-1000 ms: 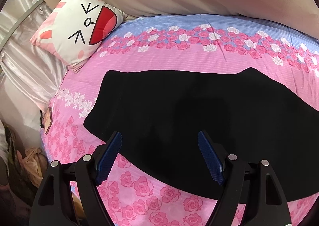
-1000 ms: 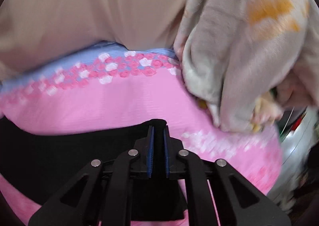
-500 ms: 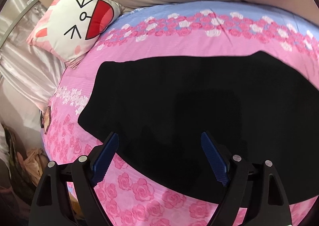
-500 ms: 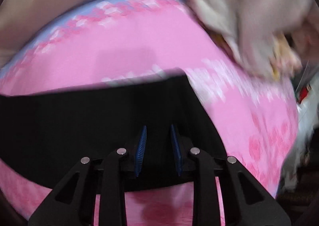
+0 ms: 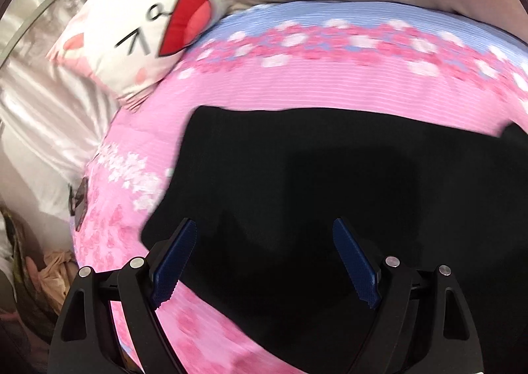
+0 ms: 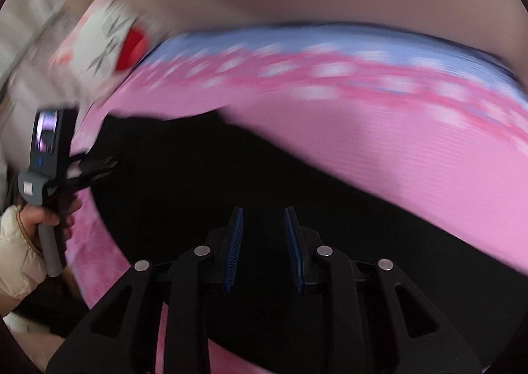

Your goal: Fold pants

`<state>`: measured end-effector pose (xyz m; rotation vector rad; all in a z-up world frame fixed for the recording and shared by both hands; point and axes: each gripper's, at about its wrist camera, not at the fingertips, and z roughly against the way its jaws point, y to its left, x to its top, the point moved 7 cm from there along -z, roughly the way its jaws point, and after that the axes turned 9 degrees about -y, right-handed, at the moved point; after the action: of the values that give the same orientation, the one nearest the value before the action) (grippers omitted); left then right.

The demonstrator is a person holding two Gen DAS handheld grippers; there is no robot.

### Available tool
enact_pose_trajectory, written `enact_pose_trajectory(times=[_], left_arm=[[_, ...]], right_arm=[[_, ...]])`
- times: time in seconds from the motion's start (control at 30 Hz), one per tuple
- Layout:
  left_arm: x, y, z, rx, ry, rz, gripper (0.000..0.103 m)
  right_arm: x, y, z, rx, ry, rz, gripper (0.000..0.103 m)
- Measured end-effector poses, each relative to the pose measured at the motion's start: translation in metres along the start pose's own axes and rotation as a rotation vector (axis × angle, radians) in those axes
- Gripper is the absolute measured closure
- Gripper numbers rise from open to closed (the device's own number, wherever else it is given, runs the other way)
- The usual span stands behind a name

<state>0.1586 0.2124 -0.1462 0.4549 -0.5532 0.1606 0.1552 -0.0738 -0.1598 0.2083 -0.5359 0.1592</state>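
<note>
Left hand-held gripper (image 5: 264,258) spread wide above black pants (image 5: 330,192) edge, right hand-held gripper (image 6: 264,242) seemingly parted, holding nothing

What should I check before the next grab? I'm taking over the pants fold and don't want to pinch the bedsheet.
1. Left gripper open: ok, fingers spread wide above the near edge of the black pants.
2. Right gripper open: ok, a narrow gap between its pads, nothing in it.
3. Pants lying flat on the pink bedsheet: ok as far as visible; the fabric is too dark to show wrinkles.
4. Pants edge between either gripper's fingers: cannot tell.
5. Cat pillow off the pants: ok, at the bed's far corner.
6. Clear view: not ok, the right wrist view is motion-blurred.
</note>
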Motion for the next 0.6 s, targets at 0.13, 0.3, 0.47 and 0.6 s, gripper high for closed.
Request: enact_pose_trajectory(times=[0.13,0.3,0.47,0.6], left_arm=[[-0.008,0.028,-0.031,-0.010,0.050,0.034,0.017],[-0.011,0.034,-0.036,-0.021,-0.027,0.021,0.005],[-0.010,0.032,-0.034,-0.035,-0.070,-0.011,0.005],[-0.008,0.034,-0.038,-0.061,-0.050,0.000,0.005]], right_arm=[[0.031,0.023,-0.065,0.013,0.063,0.024,0.078],[0.074,-0.002,-0.102,-0.021,0.061,-0.150,0.085],[0.068,0.033,-0.077,0.023,0.023,-0.121,0.080],[0.058,0.007,-0.093,-0.070,0.045,-0.147,0.084]])
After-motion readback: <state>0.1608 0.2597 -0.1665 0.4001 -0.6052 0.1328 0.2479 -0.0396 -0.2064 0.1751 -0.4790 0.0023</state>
